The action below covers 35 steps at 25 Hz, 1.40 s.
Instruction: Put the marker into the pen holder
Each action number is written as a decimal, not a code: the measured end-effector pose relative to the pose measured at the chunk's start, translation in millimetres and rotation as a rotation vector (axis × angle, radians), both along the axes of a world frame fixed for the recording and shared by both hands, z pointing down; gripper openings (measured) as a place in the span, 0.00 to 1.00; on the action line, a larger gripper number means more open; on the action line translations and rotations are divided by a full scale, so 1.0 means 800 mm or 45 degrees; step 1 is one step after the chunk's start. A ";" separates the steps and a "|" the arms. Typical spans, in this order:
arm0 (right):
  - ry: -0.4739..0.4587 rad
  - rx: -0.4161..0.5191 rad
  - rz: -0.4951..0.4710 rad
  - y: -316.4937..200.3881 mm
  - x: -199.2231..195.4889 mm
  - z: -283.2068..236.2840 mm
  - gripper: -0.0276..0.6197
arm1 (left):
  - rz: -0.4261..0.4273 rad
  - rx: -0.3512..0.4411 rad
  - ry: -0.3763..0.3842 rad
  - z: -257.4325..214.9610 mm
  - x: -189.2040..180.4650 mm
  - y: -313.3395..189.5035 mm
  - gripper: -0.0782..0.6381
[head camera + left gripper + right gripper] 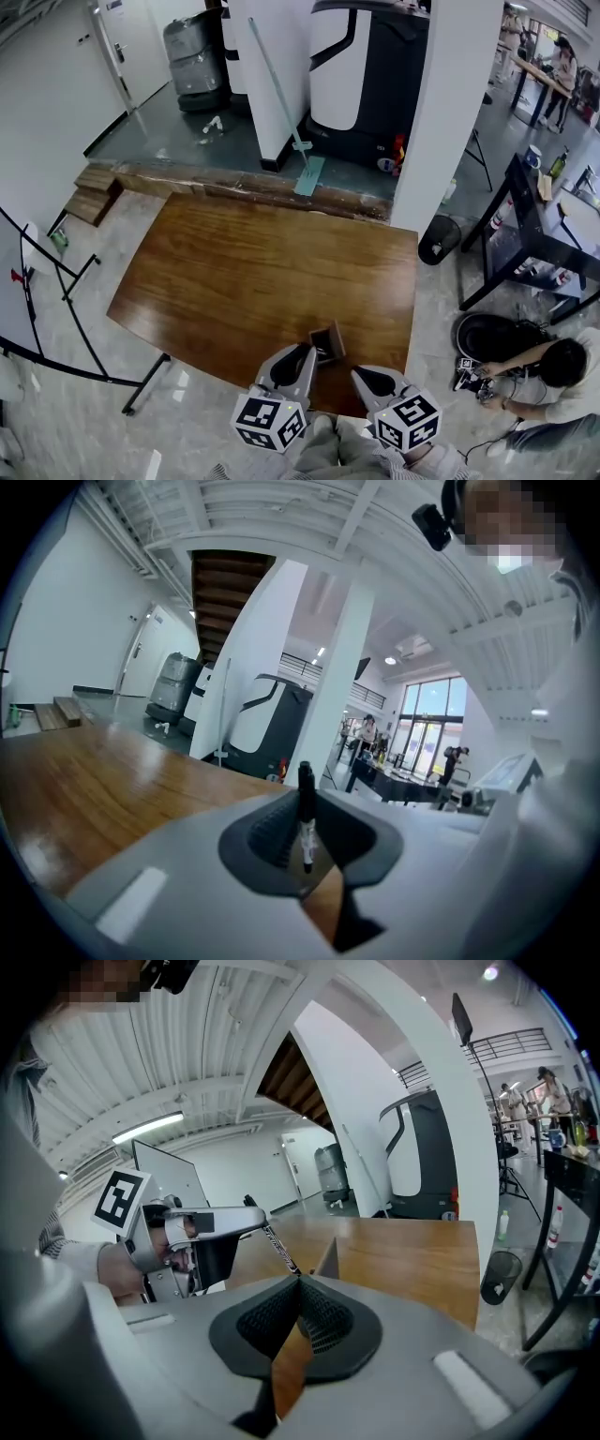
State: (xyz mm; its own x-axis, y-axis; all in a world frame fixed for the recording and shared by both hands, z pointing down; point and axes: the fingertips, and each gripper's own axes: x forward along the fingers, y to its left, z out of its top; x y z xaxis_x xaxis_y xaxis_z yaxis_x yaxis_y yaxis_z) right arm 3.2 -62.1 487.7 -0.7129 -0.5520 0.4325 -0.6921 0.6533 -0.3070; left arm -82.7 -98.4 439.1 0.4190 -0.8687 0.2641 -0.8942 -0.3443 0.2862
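A black marker (306,785) with a white label stands upright between the pads of my left gripper (302,829), which is shut on it. In the right gripper view the marker (279,1249) slants down from the left gripper (246,1225), its lower end just at the rim of the brown pen holder (327,1258). The pen holder (328,343) sits near the front edge of the wooden table (253,272), between the left gripper (298,354) and the right gripper (364,375). My right gripper (298,1288) is shut, with nothing seen between its pads.
A person (553,370) crouches on the floor to the right beside a round black device (487,336). A black desk (534,225) and a dark bin (438,239) stand at the right. A whiteboard stand (56,281) is at the left. A floor machine (366,75) stands beyond the table.
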 end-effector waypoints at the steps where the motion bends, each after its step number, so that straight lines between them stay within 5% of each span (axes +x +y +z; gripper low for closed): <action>1: 0.001 -0.006 0.001 -0.002 0.000 0.003 0.04 | 0.003 -0.007 -0.002 0.006 0.000 -0.005 0.18; 10: 0.025 -0.074 0.028 -0.023 0.008 0.031 0.04 | 0.027 -0.125 0.007 0.055 0.004 -0.034 0.18; 25: 0.034 -0.127 0.042 -0.039 0.006 0.050 0.04 | 0.166 -0.337 -0.248 0.146 0.031 -0.045 0.18; 35: 0.039 -0.137 0.046 -0.035 0.011 0.052 0.04 | 0.140 -0.340 -0.259 0.154 0.033 -0.055 0.18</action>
